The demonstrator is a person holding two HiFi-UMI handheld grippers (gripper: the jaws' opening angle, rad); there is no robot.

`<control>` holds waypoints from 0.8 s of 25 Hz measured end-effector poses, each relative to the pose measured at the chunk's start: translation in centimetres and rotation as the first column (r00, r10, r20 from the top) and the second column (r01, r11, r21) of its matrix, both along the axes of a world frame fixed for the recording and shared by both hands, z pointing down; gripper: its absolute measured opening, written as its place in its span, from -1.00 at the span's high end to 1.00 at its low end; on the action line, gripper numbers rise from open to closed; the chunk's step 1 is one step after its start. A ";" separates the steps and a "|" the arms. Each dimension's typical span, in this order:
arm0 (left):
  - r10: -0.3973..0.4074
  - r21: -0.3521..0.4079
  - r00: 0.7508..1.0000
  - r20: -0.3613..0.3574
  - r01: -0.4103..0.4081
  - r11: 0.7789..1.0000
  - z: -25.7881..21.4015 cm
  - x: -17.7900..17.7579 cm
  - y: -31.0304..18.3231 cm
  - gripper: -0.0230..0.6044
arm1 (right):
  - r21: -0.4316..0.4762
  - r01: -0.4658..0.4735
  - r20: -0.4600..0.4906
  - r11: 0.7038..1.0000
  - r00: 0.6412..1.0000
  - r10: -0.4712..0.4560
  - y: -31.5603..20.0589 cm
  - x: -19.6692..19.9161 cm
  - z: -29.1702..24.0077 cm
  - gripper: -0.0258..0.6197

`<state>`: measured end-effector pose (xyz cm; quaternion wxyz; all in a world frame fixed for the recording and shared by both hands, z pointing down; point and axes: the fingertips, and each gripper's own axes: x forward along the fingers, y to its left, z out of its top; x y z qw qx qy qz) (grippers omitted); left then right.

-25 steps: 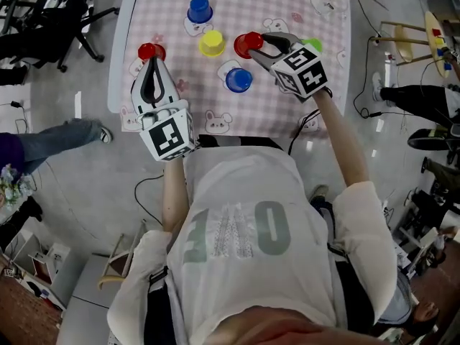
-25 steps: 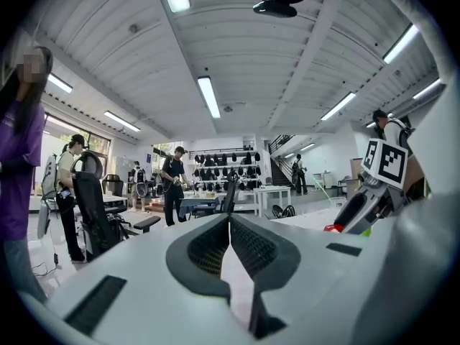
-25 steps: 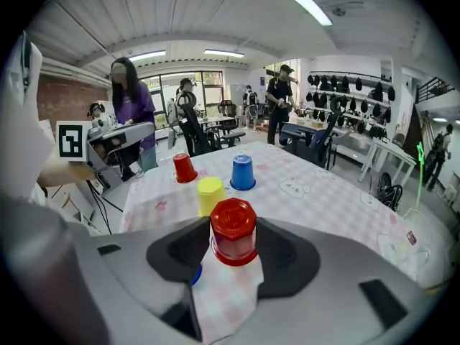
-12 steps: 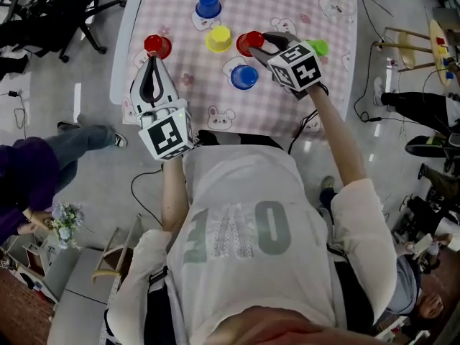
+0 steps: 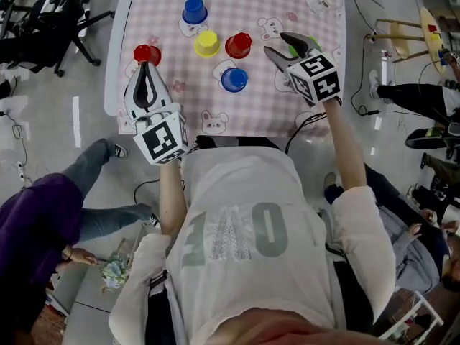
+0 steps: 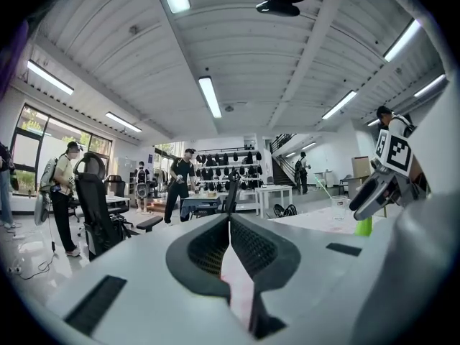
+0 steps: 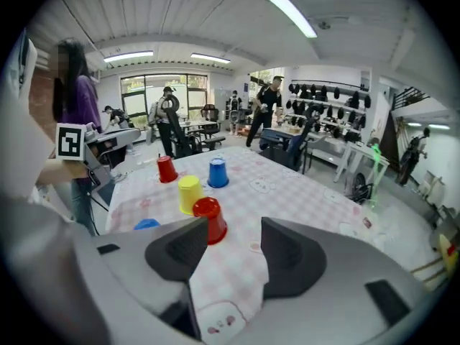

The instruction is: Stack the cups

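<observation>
Right gripper: The right gripper (image 5: 274, 42) is wide. Its jaws have just been opening a bit more, and nothing is between them.
What changed: A moment ago it was right at the red cup (image 5: 238, 45). Now it is back nearer the right edge of the surface (image 5: 266, 99), well apart from that cup.
Red cup: It stands mouth down by itself near the middle of the surface, just beside the yellow cup (image 5: 207, 43).
Green cup: The green cup (image 6: 364, 226) is by the right edge, close under the right gripper.
Left gripper: The left gripper (image 5: 144, 67) is pinched together with nothing in it, over the left edge.
Other cups: The far blue cup (image 5: 194, 10), the near blue cup (image 5: 234, 80) and the left red cup (image 5: 146, 54) each stand alone.
What it means: No cup sits on another yet. The red cup looks let go, so I think the stacking has yet to start, maybe with the green cup.
</observation>
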<state>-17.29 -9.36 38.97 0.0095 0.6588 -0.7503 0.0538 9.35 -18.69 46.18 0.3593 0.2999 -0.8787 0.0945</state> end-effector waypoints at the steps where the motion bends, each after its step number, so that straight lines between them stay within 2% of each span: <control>1: 0.007 0.003 1.000 0.002 -0.007 1.000 -0.1 0.2 -0.2 0.84 | 0.017 -0.043 -0.015 0.999 0.999 0.043 -0.6 1.8 -0.1 0.23; 4: 0.036 0.009 0.999 0.008 -0.036 0.999 -0.4 1.2 -0.9 0.84 | 0.060 -0.157 -0.084 0.986 0.983 0.161 -1.9 7.3 0.3 0.23; 7: 0.064 0.010 0.998 0.015 -0.064 0.998 -0.5 2.2 -1.3 0.84 | 0.060 -0.214 -0.132 0.975 0.966 0.221 -2.2 10.7 1.5 0.18; 11: 0.084 0.015 0.996 0.021 -0.085 0.996 -0.9 3.1 -1.8 0.84 | 0.022 -0.270 -0.115 0.963 0.956 0.271 -3.0 12.6 2.7 0.12; 16: 0.095 -0.003 0.995 0.029 -0.095 0.995 -1.0 3.5 -1.7 0.84 | -0.069 -0.308 -0.074 0.949 0.950 0.303 -3.7 13.1 4.4 0.12; 20: 0.093 -0.006 0.995 0.033 -0.092 0.996 -0.9 3.4 -1.6 0.84 | -0.072 -0.330 -0.057 0.941 0.944 0.326 -4.4 13.4 4.9 0.12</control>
